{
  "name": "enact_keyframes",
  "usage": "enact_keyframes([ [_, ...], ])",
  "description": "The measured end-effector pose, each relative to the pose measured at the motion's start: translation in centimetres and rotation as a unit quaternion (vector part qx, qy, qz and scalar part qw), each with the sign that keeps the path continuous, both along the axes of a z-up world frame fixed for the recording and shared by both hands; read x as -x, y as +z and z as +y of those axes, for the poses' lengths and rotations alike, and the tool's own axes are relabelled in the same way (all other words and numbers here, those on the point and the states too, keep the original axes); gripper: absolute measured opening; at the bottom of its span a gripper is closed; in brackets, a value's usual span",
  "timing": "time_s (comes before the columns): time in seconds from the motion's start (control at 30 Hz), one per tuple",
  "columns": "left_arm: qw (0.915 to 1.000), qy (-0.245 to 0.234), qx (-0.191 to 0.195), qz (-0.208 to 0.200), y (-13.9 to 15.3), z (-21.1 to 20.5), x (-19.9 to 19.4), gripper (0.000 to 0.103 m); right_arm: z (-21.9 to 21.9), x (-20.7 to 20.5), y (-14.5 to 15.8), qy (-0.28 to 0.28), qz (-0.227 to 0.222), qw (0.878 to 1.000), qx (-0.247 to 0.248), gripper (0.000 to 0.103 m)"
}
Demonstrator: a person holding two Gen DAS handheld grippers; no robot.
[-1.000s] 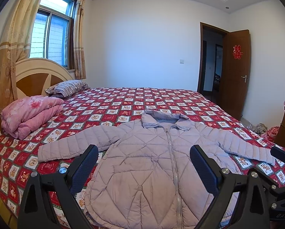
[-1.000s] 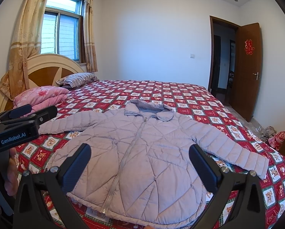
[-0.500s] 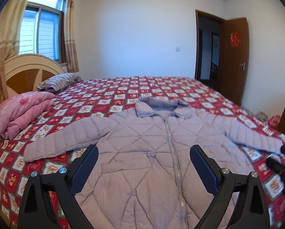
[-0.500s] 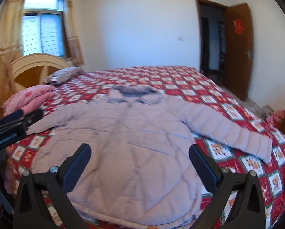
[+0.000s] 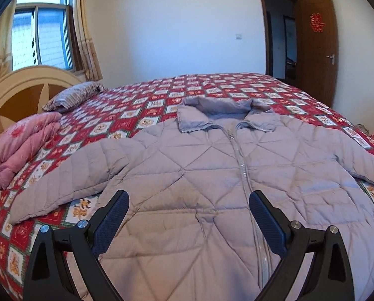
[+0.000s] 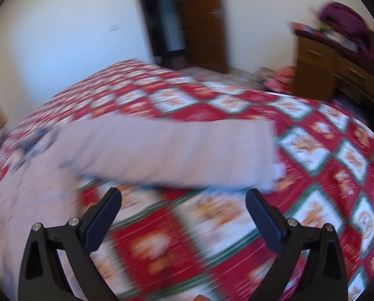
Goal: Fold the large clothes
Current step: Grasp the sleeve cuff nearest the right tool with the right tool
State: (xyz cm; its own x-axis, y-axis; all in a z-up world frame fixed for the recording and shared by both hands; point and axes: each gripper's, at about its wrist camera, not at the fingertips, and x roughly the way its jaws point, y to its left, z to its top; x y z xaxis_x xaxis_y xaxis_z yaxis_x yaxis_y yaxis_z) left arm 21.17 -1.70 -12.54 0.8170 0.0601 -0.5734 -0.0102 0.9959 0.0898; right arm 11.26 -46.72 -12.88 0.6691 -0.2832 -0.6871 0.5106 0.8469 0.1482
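A pink blanket [image 5: 18, 148] and striped pillow [image 5: 74, 96] sit at the left end of a bed [image 5: 141, 105] with a red patterned cover. A lilac quilted jacket [image 5: 212, 175] lies face up, zipped, sleeves spread. The left gripper [image 5: 189, 215] hangs above its front, jaws wide open, empty. The right gripper [image 6: 184, 210], also open, hangs near the jacket's sleeve [image 6: 187, 153] in a blurred view. A wooden door [image 5: 314, 47] stands open at right.
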Motion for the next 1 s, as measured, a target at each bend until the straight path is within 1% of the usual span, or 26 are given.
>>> enact_keyframes([
  [0.07, 1.0000, 0.005, 0.002, 0.004, -0.3, 0.1, -0.8, 0.097, -3.4, -0.4, -0.2, -0.046, 0.005, 0.999, -0.009, 0.101],
  [0.13, 1.0000, 0.006, 0.000, 0.008, -0.5, 0.2, -1.3, 0.097, -5.9, -0.9, -0.5, -0.075, 0.016, 0.997, -0.020, 0.100],
  [0.2, 0.9999, 0.007, -0.005, 0.011, -0.8, 0.3, -1.8, 0.097, -7.0, -0.8, -0.8, -0.086, 0.024, 0.996, -0.024, 0.097],
  [0.23, 0.9999, 0.007, -0.008, 0.012, -0.9, 0.3, -2.0, 0.097, -7.6, -1.1, -1.0, -0.089, 0.031, 0.995, -0.026, 0.097],
  [0.27, 0.9998, 0.008, -0.010, 0.014, -1.0, 0.4, -2.4, 0.097, -7.8, -1.3, -1.2, -0.088, 0.038, 0.995, -0.027, 0.096],
  [0.33, 0.9996, 0.013, -0.012, 0.021, -1.3, 0.9, -2.9, 0.097, -8.0, -2.0, -1.7, -0.082, 0.048, 0.995, -0.030, 0.091],
  [0.37, 0.9995, 0.015, -0.010, 0.024, -1.4, 1.2, -3.2, 0.097, -8.1, -2.2, -2.0, -0.082, 0.056, 0.995, -0.031, 0.086],
  [0.4, 0.9994, 0.018, -0.007, 0.028, -1.5, 1.5, -3.5, 0.097, -8.4, -2.5, -2.4, -0.081, 0.060, 0.994, -0.033, 0.076],
  [0.43, 0.9992, 0.022, -0.002, 0.034, -1.6, 2.0, -3.7, 0.097, -8.4, -2.9, -2.8, -0.081, 0.065, 0.994, -0.033, 0.068],
  [0.47, 0.9990, 0.025, 0.001, 0.038, -1.7, 2.3, -3.9, 0.097, -8.4, -3.4, -3.3, -0.078, 0.068, 0.994, -0.034, 0.057],
  [0.5, 0.9988, 0.026, 0.004, 0.041, -1.8, 2.7, -4.0, 0.097, -8.4, -3.5, -3.5, -0.074, 0.067, 0.994, -0.038, 0.050],
  [0.53, 0.9988, 0.027, 0.005, 0.041, -1.8, 2.9, -4.0, 0.097, -8.4, -3.5, -3.6, -0.073, 0.065, 0.994, -0.041, 0.047],
  [0.57, 0.9988, 0.029, 0.004, 0.040, -1.7, 3.2, -4.0, 0.097, -8.3, -3.4, -3.5, -0.074, 0.064, 0.995, -0.035, 0.038],
  [0.6, 0.9988, 0.031, 0.003, 0.039, -1.7, 3.5, -4.0, 0.097, -8.4, -3.6, -3.4, -0.072, 0.060, 0.995, -0.034, 0.022],
  [0.63, 0.9987, 0.032, 0.003, 0.039, -1.6, 3.8, -4.1, 0.097, -8.4, -3.6, -3.2, -0.064, 0.053, 0.996, -0.043, 0.017],
  [0.7, 0.9986, 0.036, 0.005, 0.038, -1.5, 4.2, -4.3, 0.097, -7.9, -4.0, -2.7, -0.056, 0.052, 0.996, -0.036, 0.014],
  [0.8, 0.9987, 0.038, 0.006, 0.034, -1.1, 4.8, -4.4, 0.097, -6.7, -4.5, -1.2, -0.033, 0.039, 0.998, -0.020, 0.012],
  [1.0, 0.9986, 0.042, 0.003, 0.032, -0.8, 5.9, -5.1, 0.097, -2.2, -6.1, 3.0, 0.025, 0.003, 1.000, 0.011, 0.011],
])
